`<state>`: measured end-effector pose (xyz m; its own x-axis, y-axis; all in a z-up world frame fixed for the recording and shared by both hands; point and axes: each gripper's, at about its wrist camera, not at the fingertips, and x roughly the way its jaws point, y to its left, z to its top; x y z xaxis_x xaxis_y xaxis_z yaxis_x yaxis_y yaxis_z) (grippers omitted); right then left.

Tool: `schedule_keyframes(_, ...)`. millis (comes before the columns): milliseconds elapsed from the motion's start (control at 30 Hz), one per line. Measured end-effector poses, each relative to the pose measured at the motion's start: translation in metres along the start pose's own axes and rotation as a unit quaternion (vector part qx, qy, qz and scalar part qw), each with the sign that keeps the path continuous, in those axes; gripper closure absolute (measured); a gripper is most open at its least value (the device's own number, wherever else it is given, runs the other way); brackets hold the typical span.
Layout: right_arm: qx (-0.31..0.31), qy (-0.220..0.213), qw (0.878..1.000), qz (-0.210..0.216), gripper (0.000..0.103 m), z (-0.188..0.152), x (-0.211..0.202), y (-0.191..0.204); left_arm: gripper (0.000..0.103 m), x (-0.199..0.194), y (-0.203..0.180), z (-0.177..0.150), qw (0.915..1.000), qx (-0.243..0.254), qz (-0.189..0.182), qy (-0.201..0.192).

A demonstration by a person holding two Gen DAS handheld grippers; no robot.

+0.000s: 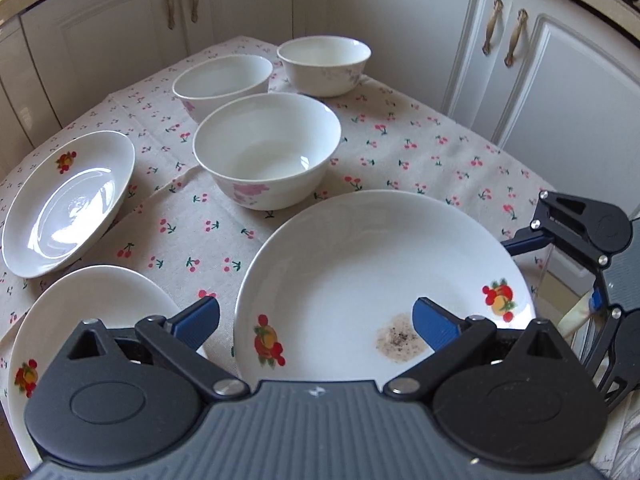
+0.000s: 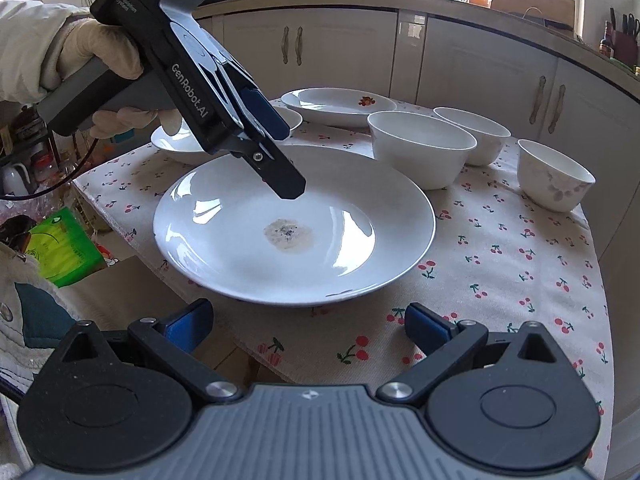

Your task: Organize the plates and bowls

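White cabinets surround our table, covered with a cherry-print cloth. On it sit 3 bowls and 3 plates. Our left gripper hovers with fingers spread wide over the rim of the nearest plate, which has a brown stain. Our right gripper waits just beside it, also spread and holding nothing.

left wrist cam sits low and close over the big white stained plate facing the white cabinet doors, right wrist cam looks across from the table edge, both share that plate, the white bowls, the cherry-print tablecloth
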<state>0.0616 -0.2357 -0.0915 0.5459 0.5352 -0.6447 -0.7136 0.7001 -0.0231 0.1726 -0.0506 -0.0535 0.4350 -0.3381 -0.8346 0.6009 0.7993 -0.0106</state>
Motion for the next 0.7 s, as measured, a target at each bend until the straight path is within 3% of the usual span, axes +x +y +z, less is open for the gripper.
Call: schedule_keyframes(700,0.006,-0.003,1.0,-0.007,0.0,0.006,0.007,0.007,0.004,0.024,0.009,0.016,0.9942,0.026,-0.055,0.089)
